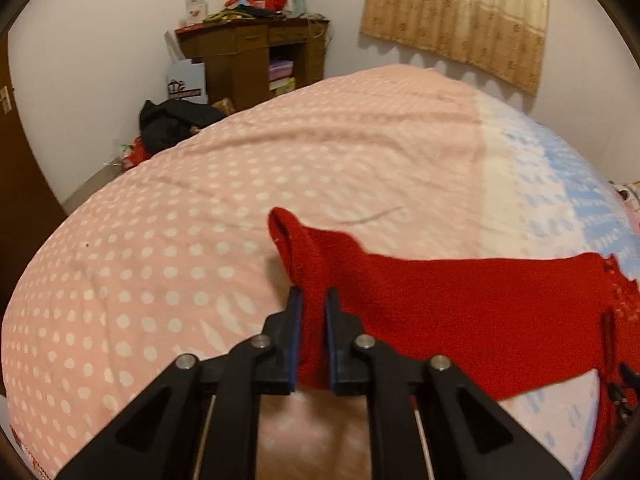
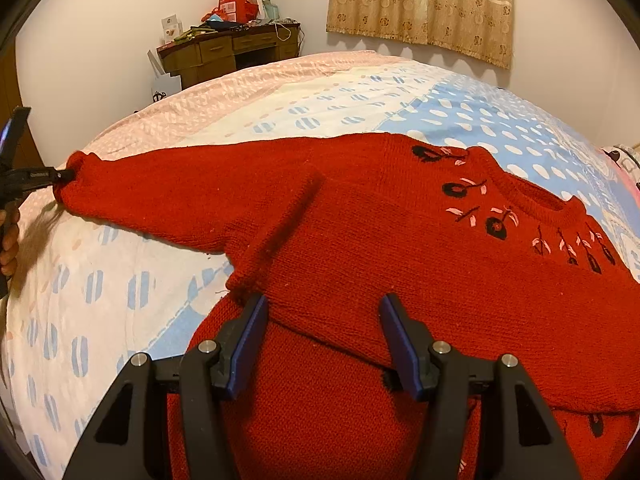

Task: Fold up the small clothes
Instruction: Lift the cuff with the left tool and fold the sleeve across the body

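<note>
A small red knitted sweater (image 2: 360, 240) with black and pink embroidered flowers by the neckline lies on the bed. Its lower part is folded up over the body. One sleeve (image 2: 160, 196) stretches out to the left. My left gripper (image 1: 313, 300) is shut on the cuff end of that sleeve (image 1: 312, 264) and holds it just above the bedspread; it also shows at the left edge of the right wrist view (image 2: 60, 176). My right gripper (image 2: 322, 312) is open and empty, hovering over the sweater's folded edge near the armpit.
The bed is covered by a spread with a pink dotted part (image 1: 180, 248) and a white and blue dotted part (image 2: 100, 292). A brown desk (image 1: 252, 52) piled with items stands against the far wall. Dark clothes (image 1: 172, 120) lie on the floor. A curtain (image 2: 420, 4) hangs behind the bed.
</note>
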The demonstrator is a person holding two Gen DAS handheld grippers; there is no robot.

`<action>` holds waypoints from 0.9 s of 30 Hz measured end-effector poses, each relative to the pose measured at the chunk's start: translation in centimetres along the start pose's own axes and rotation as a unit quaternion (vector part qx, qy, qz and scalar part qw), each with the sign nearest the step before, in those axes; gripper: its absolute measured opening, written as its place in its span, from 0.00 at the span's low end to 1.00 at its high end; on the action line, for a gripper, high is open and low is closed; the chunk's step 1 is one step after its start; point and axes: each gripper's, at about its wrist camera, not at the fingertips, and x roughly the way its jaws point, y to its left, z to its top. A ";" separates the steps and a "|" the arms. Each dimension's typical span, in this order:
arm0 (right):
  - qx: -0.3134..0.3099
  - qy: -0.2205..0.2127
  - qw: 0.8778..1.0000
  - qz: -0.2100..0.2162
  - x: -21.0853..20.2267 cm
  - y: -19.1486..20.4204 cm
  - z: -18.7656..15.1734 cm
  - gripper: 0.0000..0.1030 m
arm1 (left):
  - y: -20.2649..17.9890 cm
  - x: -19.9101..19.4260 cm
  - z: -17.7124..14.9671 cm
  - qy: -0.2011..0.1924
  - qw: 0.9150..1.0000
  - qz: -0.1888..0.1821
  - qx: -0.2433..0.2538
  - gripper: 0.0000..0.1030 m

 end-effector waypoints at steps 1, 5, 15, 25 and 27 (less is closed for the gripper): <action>0.000 0.000 1.000 0.000 0.0 0.0 0.0 0.58 | 0.0 -0.2 0.1 0.000 1.000 -0.005 -0.003 0.11; 0.001 0.000 1.000 0.000 0.0 0.0 0.0 0.58 | 0.3 -1.8 0.7 -0.009 0.999 -0.031 -0.015 0.11; 0.014 0.011 1.000 0.015 -0.6 -0.8 0.3 0.59 | -2.7 -6.7 2.6 -0.034 0.994 -0.101 -0.003 0.11; 0.062 -0.007 0.998 0.027 -7.3 -4.5 0.3 0.60 | -8.0 -12.5 4.0 -0.069 0.982 -0.173 0.025 0.11; 0.069 -0.004 0.997 0.028 -8.2 -5.2 -0.3 0.61 | -9.3 -13.3 4.2 -0.072 0.980 -0.184 0.032 0.11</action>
